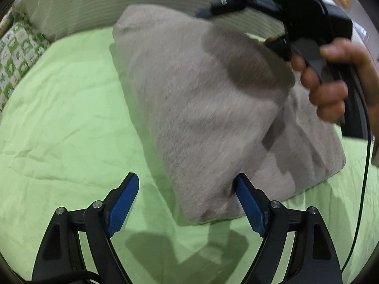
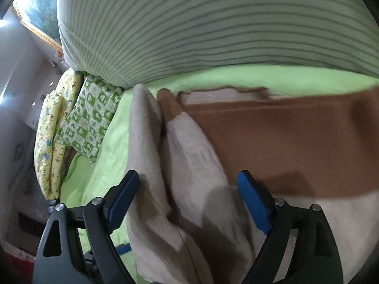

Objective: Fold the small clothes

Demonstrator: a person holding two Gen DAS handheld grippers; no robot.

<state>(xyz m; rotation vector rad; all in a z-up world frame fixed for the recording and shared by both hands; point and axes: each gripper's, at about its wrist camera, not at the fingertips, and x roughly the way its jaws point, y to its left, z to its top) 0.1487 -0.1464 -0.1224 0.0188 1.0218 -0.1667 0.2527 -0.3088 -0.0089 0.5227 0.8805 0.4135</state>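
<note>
A fuzzy beige garment (image 1: 201,106) lies folded in a thick bundle on the green bedsheet (image 1: 59,118). My left gripper (image 1: 187,201) is open just above the sheet. The bundle's near corner sits between its blue pads, close against the right pad (image 1: 248,203). A hand (image 1: 331,90) holds the right tool's black housing (image 1: 296,7) over the bundle's far side. In the right wrist view the same garment (image 2: 189,153) shows beige folds and a wide brown band (image 2: 284,137). My right gripper (image 2: 189,201) is open over it, with loose folds lying between its fingers and not pinched.
A large striped pillow (image 2: 213,23) closes off the back of the bed. A green-and-white patterned cushion (image 2: 94,118) and a yellow printed one (image 2: 47,142) lie at the bed's left edge. A framed picture (image 2: 40,11) hangs on the wall beyond.
</note>
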